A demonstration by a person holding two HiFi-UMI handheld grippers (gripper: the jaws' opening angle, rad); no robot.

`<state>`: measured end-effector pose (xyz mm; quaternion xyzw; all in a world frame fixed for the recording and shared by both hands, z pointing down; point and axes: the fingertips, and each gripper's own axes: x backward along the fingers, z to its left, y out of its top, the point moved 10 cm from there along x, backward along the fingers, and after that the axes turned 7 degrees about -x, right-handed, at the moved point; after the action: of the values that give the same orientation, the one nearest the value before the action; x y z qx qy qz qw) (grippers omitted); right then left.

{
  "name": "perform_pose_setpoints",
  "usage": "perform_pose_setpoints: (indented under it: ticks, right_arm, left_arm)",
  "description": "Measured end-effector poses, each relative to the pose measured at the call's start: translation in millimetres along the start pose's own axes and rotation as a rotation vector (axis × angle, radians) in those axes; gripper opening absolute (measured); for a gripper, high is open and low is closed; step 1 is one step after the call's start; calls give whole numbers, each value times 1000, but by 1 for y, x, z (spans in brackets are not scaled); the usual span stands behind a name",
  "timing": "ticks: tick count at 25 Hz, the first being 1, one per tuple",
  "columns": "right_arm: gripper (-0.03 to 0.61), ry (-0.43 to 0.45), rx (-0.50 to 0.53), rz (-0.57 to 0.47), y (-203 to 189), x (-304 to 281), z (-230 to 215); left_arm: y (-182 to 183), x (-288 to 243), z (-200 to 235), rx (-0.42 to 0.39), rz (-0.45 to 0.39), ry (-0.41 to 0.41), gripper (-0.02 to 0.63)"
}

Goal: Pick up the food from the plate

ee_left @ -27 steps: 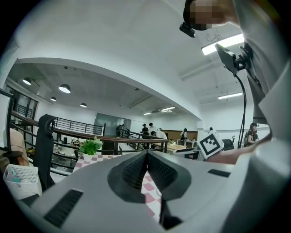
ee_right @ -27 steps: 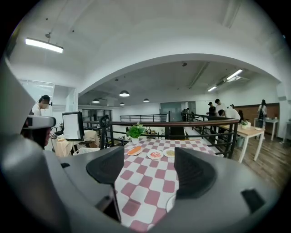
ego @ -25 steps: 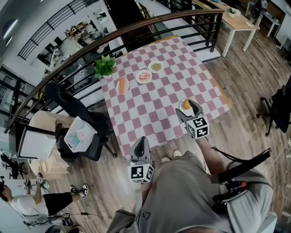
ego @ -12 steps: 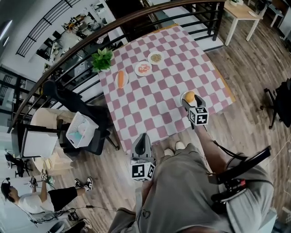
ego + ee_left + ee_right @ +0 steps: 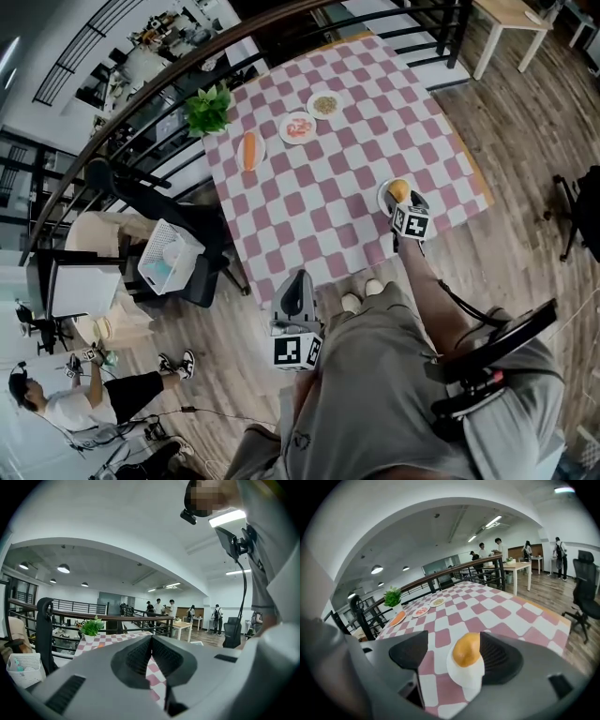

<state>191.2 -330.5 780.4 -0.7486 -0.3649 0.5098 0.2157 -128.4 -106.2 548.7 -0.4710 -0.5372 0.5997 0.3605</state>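
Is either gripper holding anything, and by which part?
Nothing is held. The right gripper straddles the orange food on its plate, jaws apart, not closed on it; the left gripper is shut, empty.

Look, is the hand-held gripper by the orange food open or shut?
Open: the right hand-held gripper holds its jaws apart, the food between them.

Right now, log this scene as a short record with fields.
left gripper: jaws shut, nothing between them, held short of the table
right gripper: jaws apart, food between them
food: orange-yellow lump, resting on the plate
plate: small, white, near the table's edge
far side: three more plates, potted plant
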Motion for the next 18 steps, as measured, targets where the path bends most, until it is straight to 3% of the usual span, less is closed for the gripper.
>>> perform_pose_setpoints:
  ticks: [7, 18]
  right_arm:
    - [333, -101, -114, 96, -18, -38, -19]
    - [334, -218, -120, 212, -30, -86, -35]
  left_arm:
    - [4, -4, -1, -5, 18, 16, 9]
    - [7, -5, 13, 1, 32, 90, 9]
